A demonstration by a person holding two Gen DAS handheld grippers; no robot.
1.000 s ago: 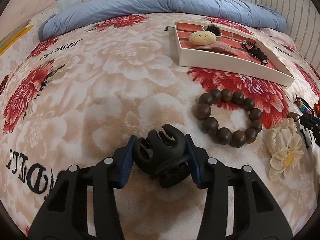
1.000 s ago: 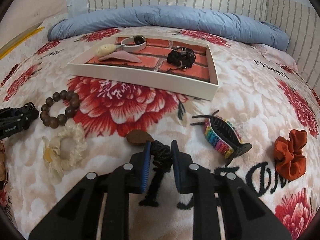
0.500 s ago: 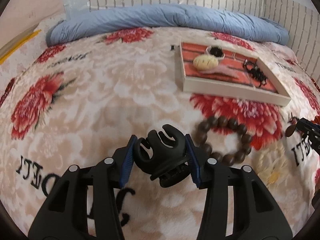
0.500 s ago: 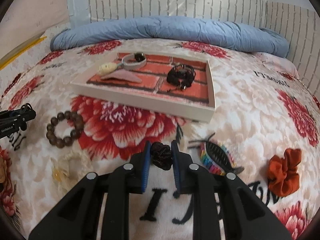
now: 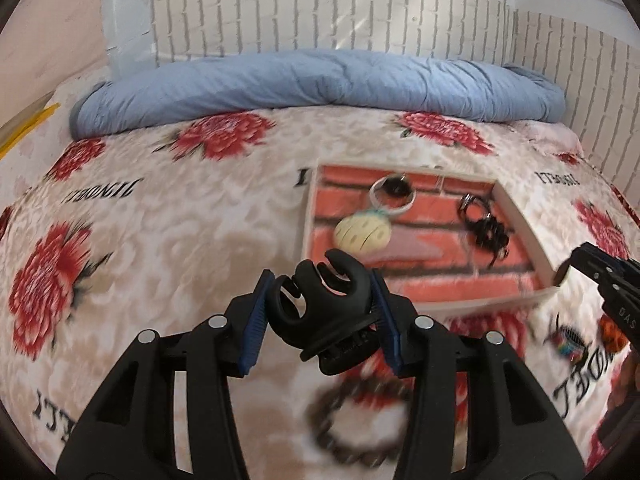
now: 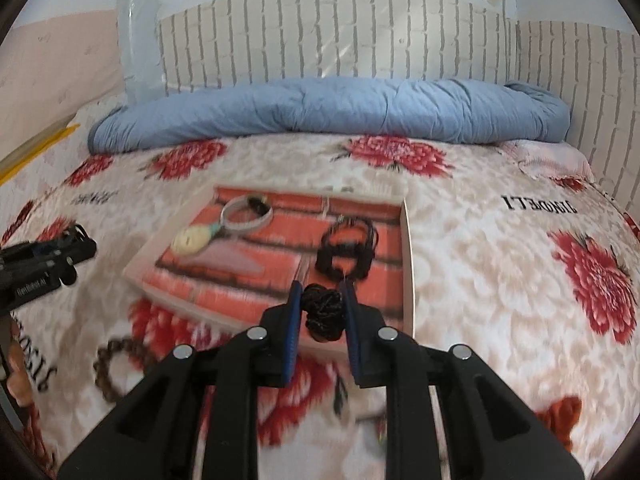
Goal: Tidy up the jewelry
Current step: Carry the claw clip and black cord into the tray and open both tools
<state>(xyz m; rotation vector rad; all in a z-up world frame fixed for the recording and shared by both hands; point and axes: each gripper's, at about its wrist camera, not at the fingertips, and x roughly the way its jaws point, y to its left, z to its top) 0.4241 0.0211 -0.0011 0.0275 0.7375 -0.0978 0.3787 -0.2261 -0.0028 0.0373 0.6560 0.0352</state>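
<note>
My left gripper is shut on a black claw hair clip and holds it in the air, just short of the near left corner of the white tray with the red brick-patterned bottom. My right gripper is shut on a knotted black braided cord, above the tray's near right part. Inside the tray lie a cream oval pendant on a ring and a black cord bracelet. Each gripper shows at the edge of the other's view.
A brown wooden bead bracelet lies on the floral blanket in front of the tray. A rainbow hair clip and an orange scrunchie lie at the near right. A rolled blue duvet lines the far edge by the brick-patterned wall.
Both grippers have risen and moved forward toward the tray with their items. The black cord has come up off the blanket. The bead bracelet now lies below and behind the fingers.
</note>
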